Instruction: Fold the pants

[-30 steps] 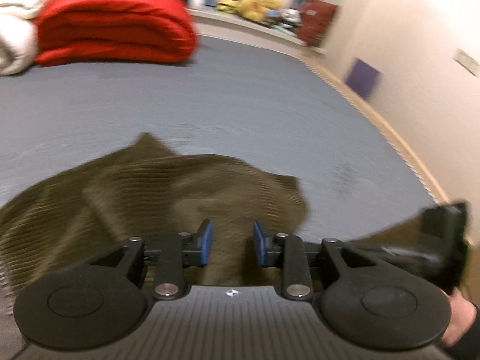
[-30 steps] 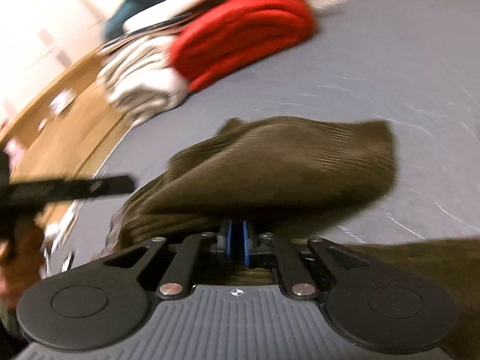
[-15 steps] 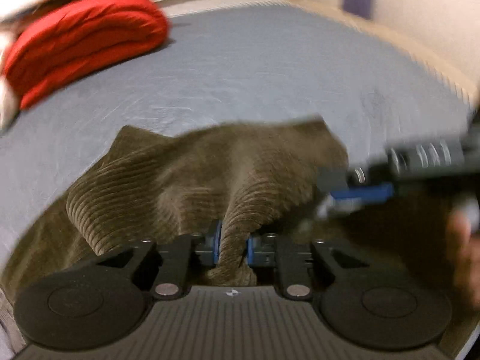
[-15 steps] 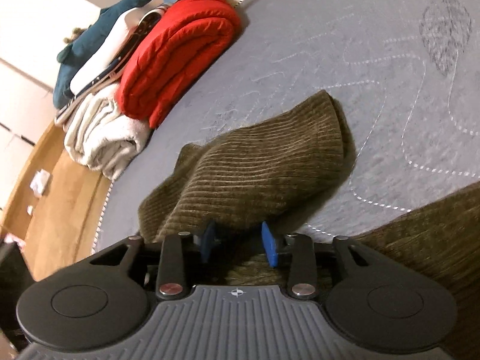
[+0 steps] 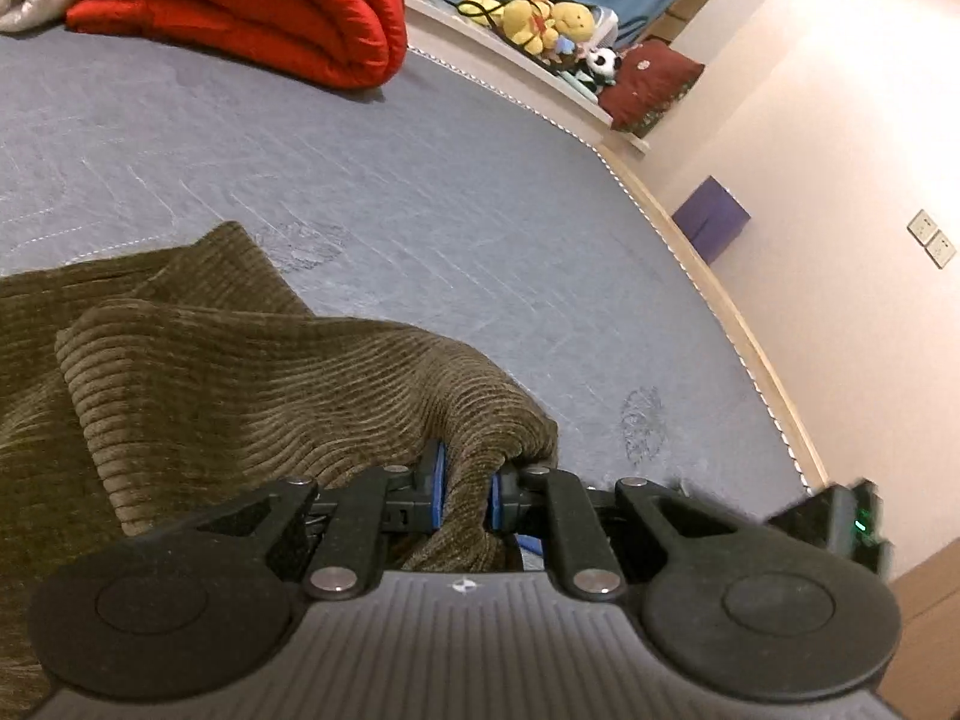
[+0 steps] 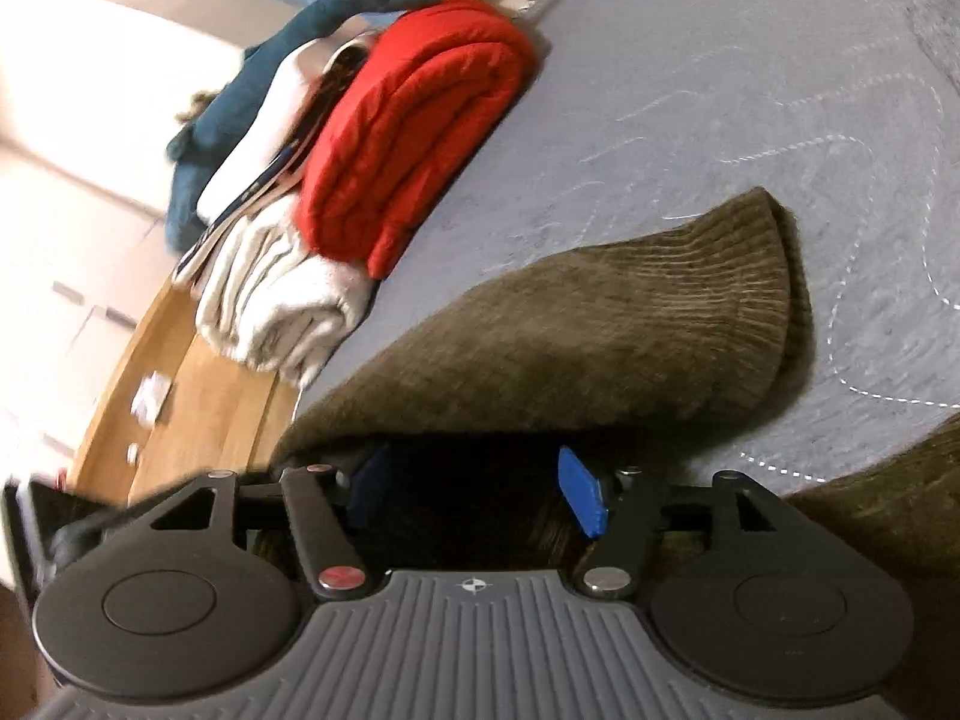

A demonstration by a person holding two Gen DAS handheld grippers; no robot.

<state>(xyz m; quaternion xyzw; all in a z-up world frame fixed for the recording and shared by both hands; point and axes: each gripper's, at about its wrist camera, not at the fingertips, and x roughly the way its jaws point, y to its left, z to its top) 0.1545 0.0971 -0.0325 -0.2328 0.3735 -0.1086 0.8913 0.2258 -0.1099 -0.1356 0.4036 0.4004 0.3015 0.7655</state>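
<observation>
Olive-brown corduroy pants lie partly folded on a grey quilted bed. My left gripper is shut on a bunched fold of the pants, with cloth pinched between its blue pads. In the right wrist view the pants form a raised fold in front of my right gripper, which is open with its blue pads wide apart. Dark cloth sits under and between its jaws, not gripped. A part of the right gripper shows at the left wrist view's right edge.
A folded red quilt and white and teal bedding sit at the head of the bed. Stuffed toys and a red cushion line a ledge. A purple box stands by the wall. Wooden floor lies beside the bed edge.
My left gripper closed on a fold of the pants. My right gripper went from shut on the cloth to wide open and released it. Both views shifted.
</observation>
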